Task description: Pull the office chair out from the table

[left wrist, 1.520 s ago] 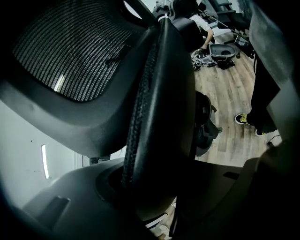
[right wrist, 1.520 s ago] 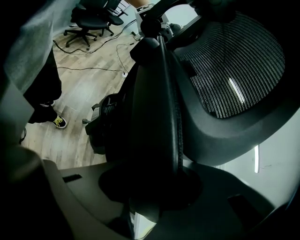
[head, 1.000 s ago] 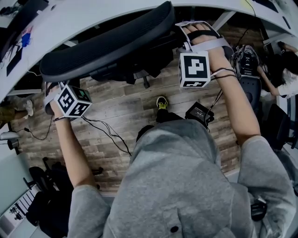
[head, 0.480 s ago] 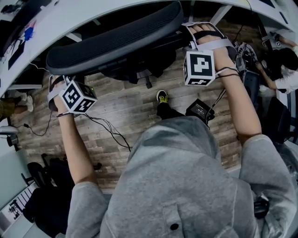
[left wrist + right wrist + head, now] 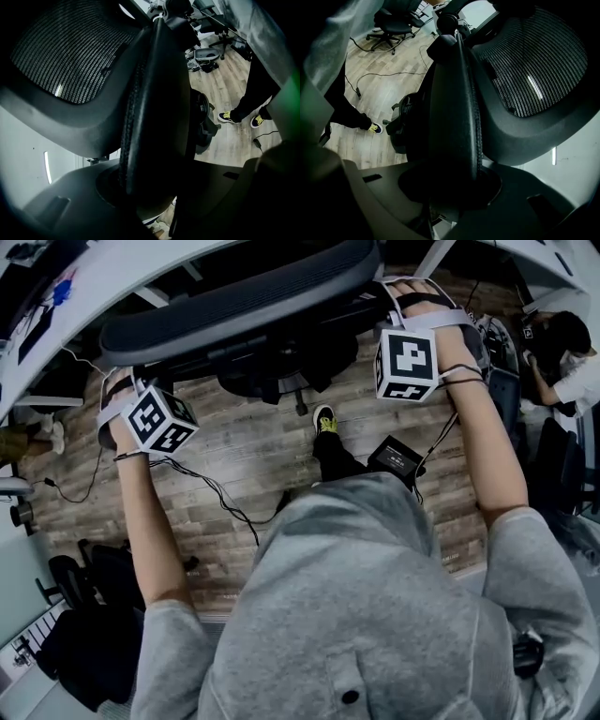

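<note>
A person in a grey hoodie point(image 5: 356, 606) looks down over two outstretched bare forearms. The left gripper point(image 5: 145, 192) and the right gripper point(image 5: 450, 187) each carry a cube with square markers; the left cube point(image 5: 157, 420) sits low at the left, and the right cube point(image 5: 408, 364) sits higher at the right.

Each gripper holds one side of the office chair point(image 5: 244, 306). In the left gripper view the fingers point(image 5: 61, 201) pinch the dark padded rim of the backrest, with the mesh panel point(image 5: 70, 51) spreading up and to the left. In the right gripper view the fingers point(image 5: 534, 201) clamp the opposite rim in the same way, and the mesh there fans out to the right.

In the head view the chair stands straight ahead of the person. Its curved backrest runs between the two grippers, just beside the rounded edge of the white desk point(image 5: 122, 273). The dark underside and base show below it over the wooden floor point(image 5: 244, 456).

On the floor, a thin black cable point(image 5: 211, 493) trails from the left wrist. A foot in a yellow-green shoe point(image 5: 324, 420) stands under the chair, and a small black box point(image 5: 394, 457) lies near it. Farther off, another dark chair point(image 5: 391, 23) stands on the floor, and a second person point(image 5: 562, 362) is at the far right.
</note>
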Demonstrator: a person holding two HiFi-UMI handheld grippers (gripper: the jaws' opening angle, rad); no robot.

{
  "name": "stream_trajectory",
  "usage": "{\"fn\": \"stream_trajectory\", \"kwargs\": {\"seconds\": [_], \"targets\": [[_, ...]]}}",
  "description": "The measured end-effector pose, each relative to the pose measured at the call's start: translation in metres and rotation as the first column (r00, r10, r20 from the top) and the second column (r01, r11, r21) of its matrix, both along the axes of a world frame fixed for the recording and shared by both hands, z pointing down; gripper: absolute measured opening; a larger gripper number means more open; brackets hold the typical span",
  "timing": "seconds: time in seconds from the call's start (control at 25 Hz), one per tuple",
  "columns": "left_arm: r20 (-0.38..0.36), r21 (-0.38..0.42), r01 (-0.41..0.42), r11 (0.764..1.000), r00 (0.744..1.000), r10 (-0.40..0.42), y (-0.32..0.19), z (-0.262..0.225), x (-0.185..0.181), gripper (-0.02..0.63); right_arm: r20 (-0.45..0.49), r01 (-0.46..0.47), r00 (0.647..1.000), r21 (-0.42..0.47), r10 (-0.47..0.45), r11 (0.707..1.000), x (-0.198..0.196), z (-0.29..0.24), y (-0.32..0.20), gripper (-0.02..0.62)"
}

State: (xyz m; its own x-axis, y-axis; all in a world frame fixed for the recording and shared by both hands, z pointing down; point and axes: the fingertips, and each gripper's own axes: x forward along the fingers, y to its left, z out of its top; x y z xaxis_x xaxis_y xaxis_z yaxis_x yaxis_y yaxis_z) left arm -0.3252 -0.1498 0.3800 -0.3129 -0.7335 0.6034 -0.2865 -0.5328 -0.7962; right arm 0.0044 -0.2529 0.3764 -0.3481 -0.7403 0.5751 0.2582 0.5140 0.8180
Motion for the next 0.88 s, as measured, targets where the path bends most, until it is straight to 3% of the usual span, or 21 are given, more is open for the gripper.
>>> {"fn": "stream_trajectory", "kwargs": {"seconds": [0.2, 0.4, 0.88], "targets": [[-0.027, -0.003, -0.009, 1.000, 1.000, 0.009, 0.035, 0.001, 0.020, 0.198, 0.000, -0.012, 1.000, -0.009, 0.012, 1.000, 0.015, 0.002, 0.038, 0.137], [0.002, 0.013, -0.020, 1.000, 1.000, 0.020, 0.082, 0.001, 0.038, 0.198, 0.002, -0.028, 1.000, -0.003, 0.028, 1.000, 0.039, 0.003, 0.087, 0.137], [-0.005, 0.012, -0.014, 1.000, 1.000, 0.014, 0.092, -0.002, 0.038, 0.198, -0.018, -0.039, 0.999, -0.023, 0.038, 0.999, 0.039, 0.000, 0.095, 0.137]]}}
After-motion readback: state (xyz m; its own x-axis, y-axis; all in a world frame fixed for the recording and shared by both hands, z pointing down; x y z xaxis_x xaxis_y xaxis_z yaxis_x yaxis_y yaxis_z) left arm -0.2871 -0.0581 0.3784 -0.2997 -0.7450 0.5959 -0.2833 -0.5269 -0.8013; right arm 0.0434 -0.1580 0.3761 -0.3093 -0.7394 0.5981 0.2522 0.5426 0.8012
